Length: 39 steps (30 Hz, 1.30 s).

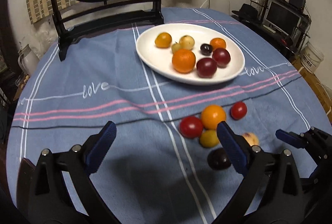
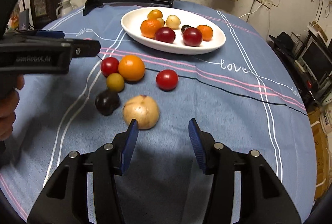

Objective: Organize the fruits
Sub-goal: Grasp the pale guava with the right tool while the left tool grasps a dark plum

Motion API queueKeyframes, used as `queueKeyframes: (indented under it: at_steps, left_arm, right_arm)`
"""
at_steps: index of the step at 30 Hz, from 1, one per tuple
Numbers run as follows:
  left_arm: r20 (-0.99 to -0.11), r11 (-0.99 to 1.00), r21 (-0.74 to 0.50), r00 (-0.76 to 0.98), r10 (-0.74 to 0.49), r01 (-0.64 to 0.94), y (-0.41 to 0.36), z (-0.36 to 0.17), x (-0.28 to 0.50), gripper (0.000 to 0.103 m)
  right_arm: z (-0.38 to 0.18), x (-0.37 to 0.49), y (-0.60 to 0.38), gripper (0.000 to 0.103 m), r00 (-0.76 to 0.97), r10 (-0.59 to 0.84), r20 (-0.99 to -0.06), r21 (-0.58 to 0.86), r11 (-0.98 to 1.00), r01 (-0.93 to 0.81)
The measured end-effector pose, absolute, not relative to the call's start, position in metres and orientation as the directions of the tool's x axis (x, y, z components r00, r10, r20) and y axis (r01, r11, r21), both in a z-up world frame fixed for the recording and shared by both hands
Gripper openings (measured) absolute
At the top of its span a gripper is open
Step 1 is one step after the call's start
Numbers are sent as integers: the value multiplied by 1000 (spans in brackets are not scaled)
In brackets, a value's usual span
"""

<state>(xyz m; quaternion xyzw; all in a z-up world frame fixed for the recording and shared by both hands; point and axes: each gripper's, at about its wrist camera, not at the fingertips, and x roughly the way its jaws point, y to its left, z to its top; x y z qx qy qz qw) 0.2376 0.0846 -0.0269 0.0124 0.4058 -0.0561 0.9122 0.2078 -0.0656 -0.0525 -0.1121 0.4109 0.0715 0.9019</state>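
Left gripper (image 1: pixel 166 136) spread wide, empty, above blue striped tablecloth (image 1: pixel 83 70). Right gripper (image 2: pixel 164 132) part open, gripping nothing, just short of pale round fruit (image 2: pixel 141 112). Six loose fruits near; eight on white oval plate (image 2: pixel 132 25).

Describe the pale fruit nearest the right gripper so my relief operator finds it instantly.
Start at the white plate, then drop to the loose fruit on the blue tablecloth. The pale fruit lies closest to the right gripper: beige and largest, beside a dark plum.
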Motion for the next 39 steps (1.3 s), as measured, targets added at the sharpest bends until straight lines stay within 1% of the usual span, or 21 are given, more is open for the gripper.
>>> queueKeyframes:
  at_steps: [3,6,10,13,15,16,18,24,27,31,34,35,36,38,39]
  left_arm:
    - [-741,994,-3,667,-77,112,84,-30,233,99]
    - [-743,995,-13,665,-74,96,89,-30,231,99]
    - [-749,997,-43,658,-77,68,97,-30,231,99]
    - [-752,997,-56,654,-75,50,104,-31,233,99]
    - [-756,997,-61,650,-71,37,107,-32,233,99]
    - [-758,997,-62,649,-70,35,108,-33,234,99]
    - [-761,998,-63,645,-68,30,109,-34,235,99]
    - [-766,997,-67,639,-72,32,109,-36,237,99]
    - [-770,996,-76,631,-91,50,106,-38,236,99]
    - [-776,983,-112,605,-178,146,89,-38,230,97]
    - [-783,967,-123,577,-233,224,72,-43,223,83]
    - [-787,963,-124,568,-243,240,69,-45,222,71]
    - [-796,956,-126,548,-258,266,62,-49,220,55]
    - [-806,942,-151,514,-292,298,55,-55,219,42]
    - [-807,932,-179,495,-322,315,53,-57,218,39]
  right_arm:
    - [-54,207,-58,51,651,34,-758,-154,961,-229]
    - [-57,211,-52,51,657,8,-754,-182,958,-221]
    - [-58,218,-45,51,656,7,-755,-181,959,-218]
    - [-60,220,-40,51,636,46,-770,-146,958,-246]
    - [-63,222,-40,51,630,42,-775,-146,959,-244]
    - [-65,224,-41,50,624,45,-780,-139,960,-243]
    - [-68,228,-45,42,608,58,-792,-113,965,-238]
    - [-68,226,-51,39,611,83,-788,-69,973,-222]
    - [-64,222,-62,39,632,77,-771,-54,981,-185]
    - [-58,214,-77,39,655,44,-754,-70,987,-146]
    - [-57,208,-88,39,652,46,-756,-54,990,-133]
    - [-57,206,-89,39,653,49,-756,-50,990,-132]
    - [-56,205,-91,39,655,51,-754,-45,991,-130]
    - [-54,202,-93,39,660,57,-749,-40,991,-131]
    - [-53,202,-94,39,663,59,-746,-39,991,-132]
